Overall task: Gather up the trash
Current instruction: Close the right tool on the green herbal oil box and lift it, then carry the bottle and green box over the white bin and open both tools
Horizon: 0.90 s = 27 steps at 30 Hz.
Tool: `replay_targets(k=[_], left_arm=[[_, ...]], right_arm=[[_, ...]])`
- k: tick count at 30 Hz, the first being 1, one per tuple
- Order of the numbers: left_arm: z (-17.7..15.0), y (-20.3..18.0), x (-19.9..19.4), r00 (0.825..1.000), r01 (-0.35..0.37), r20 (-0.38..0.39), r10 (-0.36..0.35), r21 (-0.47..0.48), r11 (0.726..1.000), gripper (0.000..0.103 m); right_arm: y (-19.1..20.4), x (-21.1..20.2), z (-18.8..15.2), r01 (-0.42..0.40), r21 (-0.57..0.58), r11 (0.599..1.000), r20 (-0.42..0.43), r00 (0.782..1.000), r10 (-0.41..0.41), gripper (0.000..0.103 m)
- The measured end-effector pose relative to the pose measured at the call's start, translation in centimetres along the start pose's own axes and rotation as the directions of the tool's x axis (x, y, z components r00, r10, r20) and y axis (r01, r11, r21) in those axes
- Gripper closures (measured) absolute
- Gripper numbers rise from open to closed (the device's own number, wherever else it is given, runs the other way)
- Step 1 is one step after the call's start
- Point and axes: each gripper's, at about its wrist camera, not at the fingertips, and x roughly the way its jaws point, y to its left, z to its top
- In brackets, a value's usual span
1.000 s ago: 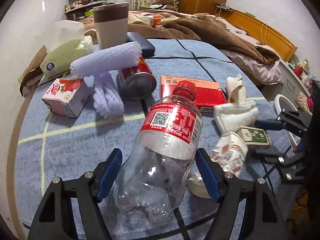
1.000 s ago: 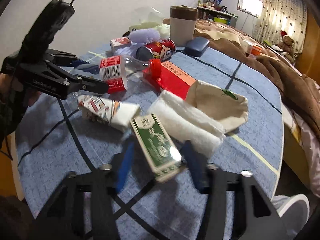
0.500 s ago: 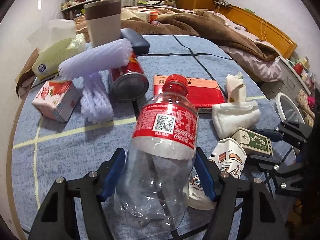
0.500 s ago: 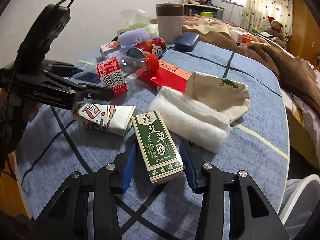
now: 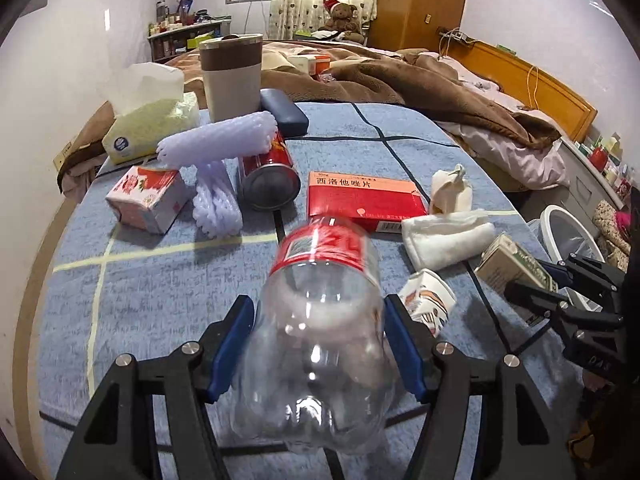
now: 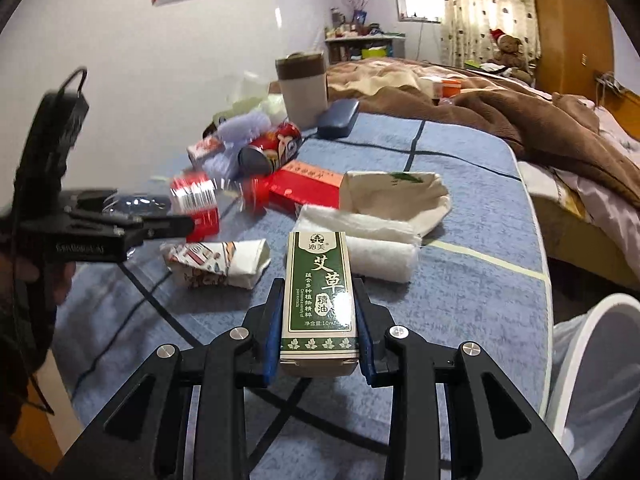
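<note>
Left wrist view
Writing: the red box (image 5: 362, 200) on the blue tablecloth (image 5: 160, 280) carries white Chinese characters; the clear plastic bottle (image 5: 320, 344) has a red label, too blurred to read.
Left gripper (image 5: 320, 344): the jaws are about half open and closing; both blue pads lie against the bottle's sides, so the bottle is held, its base toward the camera.
Room: the bin (image 5: 568, 236) stands beyond the table's right edge; a paper cup (image 5: 426, 300) lies just beside the right pad.

Right wrist view
Writing: the green carton (image 6: 319, 300) reads "艾草" and "精油", with "10ml" lower down.
Right gripper (image 6: 319, 340): the jaws are narrow and closing; the pads press the carton's two sides, its top pointing away.
Room: a folded white cloth (image 6: 360, 236) lies just behind the carton; the cloth in front is bare; the bin's white rim (image 6: 596, 308) is low at the right.
</note>
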Motion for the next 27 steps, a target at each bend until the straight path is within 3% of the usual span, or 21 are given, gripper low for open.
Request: replay_targets(k=[9, 13, 17, 22, 27], left_arm=[[-1.3, -0.8, -0.5, 0.999, -0.037, -0.019, 0.037, 0.011, 0.999, 0.036], [-1.6, -0.2, -0.1, 0.999, -0.007, -0.046, 0.006, -0.028, 1.0, 0.035], [-1.4, -0.1, 1.0, 0.996, -0.033, -0.079, 0.031, -0.022, 0.999, 0.034], [-1.2, 0.0, 2.3, 0.993, -0.017, -0.119, 0.012, -0.046, 0.999, 0.035], [-1.4, -0.3, 1.9, 0.994, -0.056, -0.097, 0.052, -0.041, 0.998, 0.038]], right_arm=[[0.5, -1.3, -0.9, -0.008, 0.018, 1.0, 0.025, 1.0, 0.008, 0.071], [0.5, -1.3, -1.2, -0.012, 0.015, 1.0, 0.025, 1.0, 0.012, 0.071], [0.5, -1.2, -1.1, -0.013, 0.02, 1.0, 0.024, 1.0, 0.012, 0.071], [0.4, -1.4, -1.1, -0.01, 0.022, 1.0, 0.032, 0.999, 0.009, 0.071], [0.0, -2.1, -1.3, 0.005, 0.034, 0.999, 0.047, 0.999, -0.007, 0.071]])
